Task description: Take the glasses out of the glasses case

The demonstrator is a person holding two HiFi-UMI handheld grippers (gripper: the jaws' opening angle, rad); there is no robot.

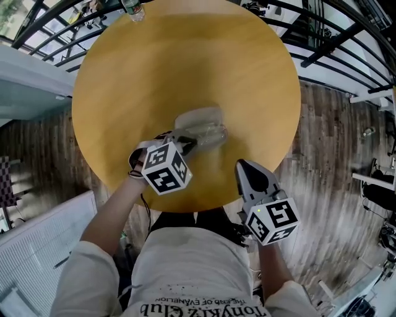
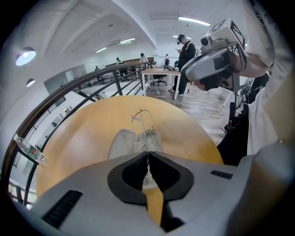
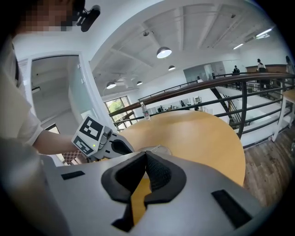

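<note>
The thin wire-framed glasses [image 2: 142, 120] stick out ahead of my left gripper [image 2: 148, 156], whose jaws are shut on the frame's wire. Below them the pale grey glasses case [image 2: 120, 144] lies open on the round wooden table [image 2: 83, 138]. In the head view the left gripper [image 1: 187, 144] sits at the near end of the case [image 1: 199, 117], with the glasses [image 1: 210, 135] beside it. My right gripper [image 1: 242, 165] hovers at the table's near right edge, shut and holding nothing. In its own view the right gripper [image 3: 144, 156] points toward the case [image 3: 158, 150].
A clear plastic bottle [image 1: 133, 9] stands at the table's far edge. Black railings [image 1: 334, 43] ring the table [image 1: 124, 74], with wooden floor below. People stand and sit at desks [image 2: 159, 71] in the distance.
</note>
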